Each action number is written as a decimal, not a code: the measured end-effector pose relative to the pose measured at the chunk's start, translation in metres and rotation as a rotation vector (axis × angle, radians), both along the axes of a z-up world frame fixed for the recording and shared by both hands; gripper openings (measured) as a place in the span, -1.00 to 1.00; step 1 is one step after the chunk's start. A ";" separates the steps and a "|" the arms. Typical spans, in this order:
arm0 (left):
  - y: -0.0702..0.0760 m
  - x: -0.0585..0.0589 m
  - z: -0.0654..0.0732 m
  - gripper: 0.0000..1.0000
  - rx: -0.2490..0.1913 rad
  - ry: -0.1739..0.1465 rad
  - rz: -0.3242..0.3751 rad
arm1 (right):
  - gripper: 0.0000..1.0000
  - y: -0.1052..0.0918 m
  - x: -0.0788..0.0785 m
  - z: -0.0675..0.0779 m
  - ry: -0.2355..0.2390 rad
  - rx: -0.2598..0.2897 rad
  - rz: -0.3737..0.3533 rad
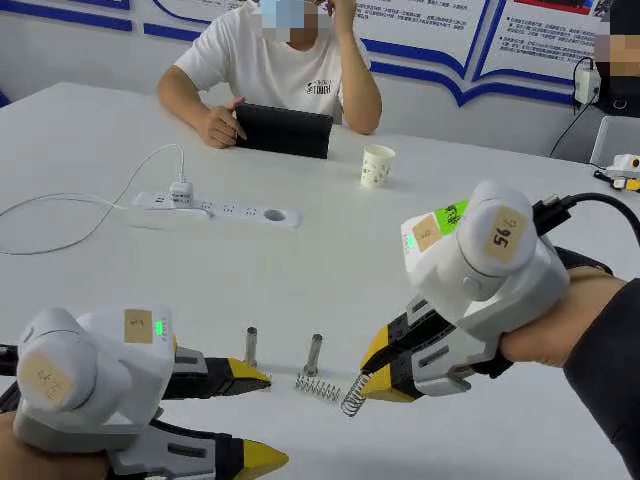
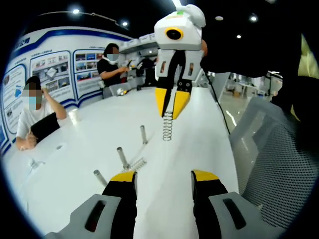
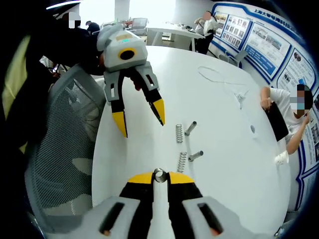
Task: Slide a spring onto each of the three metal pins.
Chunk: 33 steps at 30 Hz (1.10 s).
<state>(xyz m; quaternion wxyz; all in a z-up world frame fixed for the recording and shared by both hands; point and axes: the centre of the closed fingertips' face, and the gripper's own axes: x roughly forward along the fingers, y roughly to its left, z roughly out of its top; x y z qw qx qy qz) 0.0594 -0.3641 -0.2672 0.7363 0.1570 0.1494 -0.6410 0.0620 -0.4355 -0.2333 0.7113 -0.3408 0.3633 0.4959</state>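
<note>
Two short metal pins (image 1: 251, 345) (image 1: 314, 352) stand upright on the white table (image 1: 330, 250); the left gripper view has three pins (image 2: 143, 134) (image 2: 122, 158) (image 2: 99, 178) in a row. My right gripper (image 1: 362, 385) is shut on a spring (image 1: 355, 392), which hangs tilted just right of the pins. The held spring (image 2: 167, 125) dangles below the right gripper's yellow tips, and its end (image 3: 159, 175) sits between them. A loose spring (image 1: 318, 387) lies by the right-hand pin. My left gripper (image 1: 258, 416) is open at the near left, nothing between its jaws.
A person sits at the far side with a black tablet (image 1: 284, 129). A paper cup (image 1: 377, 165) and a white power strip (image 1: 215, 209) with a cable lie mid-table. A mesh chair (image 2: 269, 164) stands at the table's edge. A second loose spring (image 3: 179, 133) lies beside a pin (image 3: 190, 128).
</note>
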 end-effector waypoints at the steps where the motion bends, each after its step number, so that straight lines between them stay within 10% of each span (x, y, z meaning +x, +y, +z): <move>1: 0.002 0.001 0.000 -0.10 -0.002 0.004 0.008 | -0.78 -0.002 0.001 0.001 -0.002 -0.002 -0.004; 33: 0.059 0.019 0.012 0.25 -0.058 0.040 0.224 | -0.78 -0.074 0.046 0.024 -0.047 -0.093 -0.139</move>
